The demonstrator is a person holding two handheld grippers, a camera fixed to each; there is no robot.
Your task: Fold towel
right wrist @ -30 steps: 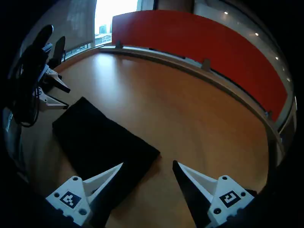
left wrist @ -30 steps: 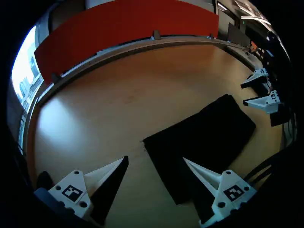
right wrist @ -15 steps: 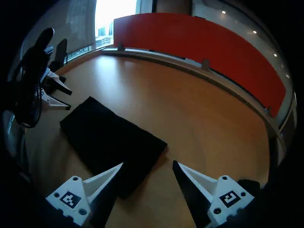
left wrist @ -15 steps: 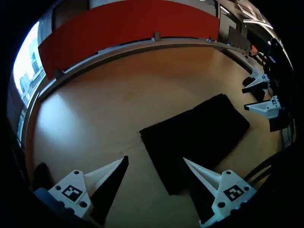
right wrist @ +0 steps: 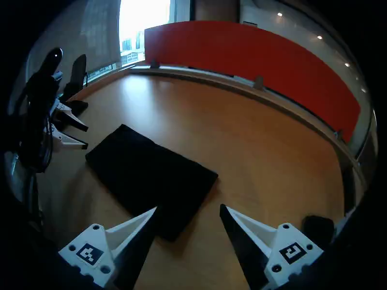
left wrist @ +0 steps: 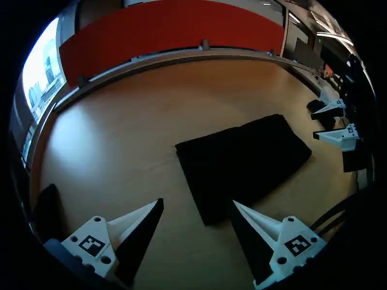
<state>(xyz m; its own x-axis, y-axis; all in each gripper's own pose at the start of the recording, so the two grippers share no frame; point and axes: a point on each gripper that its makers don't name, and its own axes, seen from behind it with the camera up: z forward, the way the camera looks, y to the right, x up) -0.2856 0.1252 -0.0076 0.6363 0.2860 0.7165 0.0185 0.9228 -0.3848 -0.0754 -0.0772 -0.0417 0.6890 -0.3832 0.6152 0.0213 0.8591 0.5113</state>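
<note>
A black towel (left wrist: 242, 162) lies folded flat as a rectangle on the wooden table (left wrist: 126, 125). My left gripper (left wrist: 196, 224) hangs open above the table, its right finger over the towel's near edge, nothing between the fingers. In the right gripper view the same towel (right wrist: 152, 179) lies ahead and left of my right gripper (right wrist: 188, 227), which is open and empty above the towel's near corner. The right gripper (left wrist: 334, 123) shows far off at the right edge of the left gripper view, open; the left gripper (right wrist: 67, 128) shows far left in the right gripper view.
A red partition (left wrist: 169, 29) runs along the table's far edge, with a metal rail in front of it. A window (right wrist: 140, 29) is bright at the back. A small dark object (right wrist: 317, 224) sits near the table edge at lower right.
Both grippers have pulled back and risen away from the towel, so it appears farther off and more central in both views. The towel itself has not moved or changed shape.
</note>
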